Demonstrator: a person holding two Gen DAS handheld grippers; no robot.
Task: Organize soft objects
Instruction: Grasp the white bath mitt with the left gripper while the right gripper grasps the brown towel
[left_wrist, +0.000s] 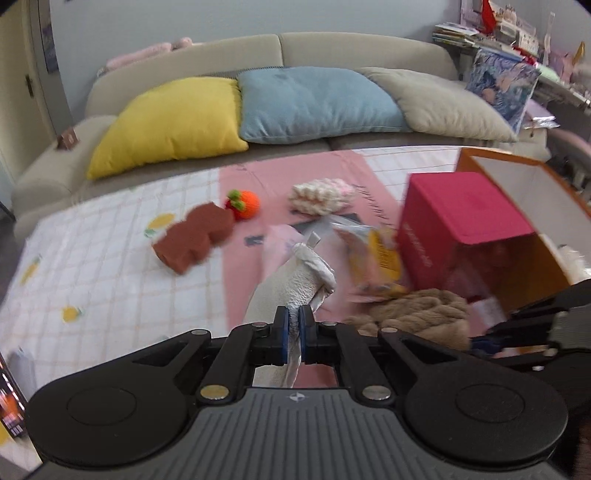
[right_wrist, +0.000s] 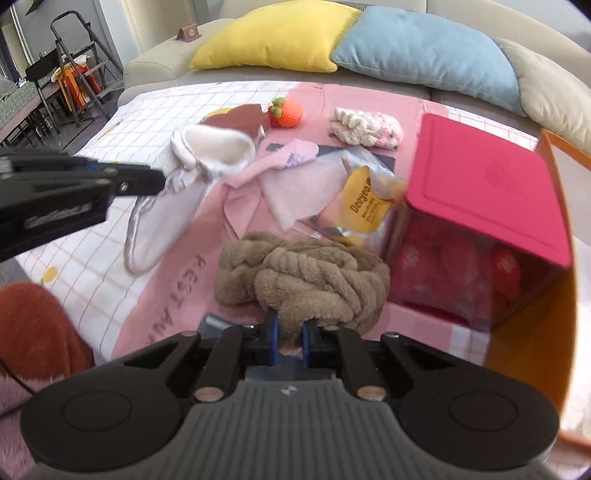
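Note:
My left gripper (left_wrist: 294, 317) is shut on a white and silver sock (left_wrist: 295, 280), which is lifted off the table cover; from the right wrist view the sock (right_wrist: 166, 218) dangles from the left gripper (right_wrist: 155, 181). My right gripper (right_wrist: 290, 328) is shut on the near edge of a brown knotted plush (right_wrist: 317, 277) that rests on the pink cloth. In the left wrist view that plush (left_wrist: 417, 310) lies low at the right, beside the right gripper (left_wrist: 484, 339). Farther back lie a brown sponge block (left_wrist: 195, 236), an orange knitted fruit (left_wrist: 243, 203) and a white-pink braided plush (left_wrist: 321, 195).
A red box (right_wrist: 487, 184) lies inside an orange open carton (right_wrist: 554, 155) at the right. A yellow snack packet (right_wrist: 364, 203) and pink cloths (right_wrist: 288, 173) lie mid-table. Behind, a sofa holds yellow (left_wrist: 170, 122), blue (left_wrist: 314, 103) and beige pillows (left_wrist: 443, 103).

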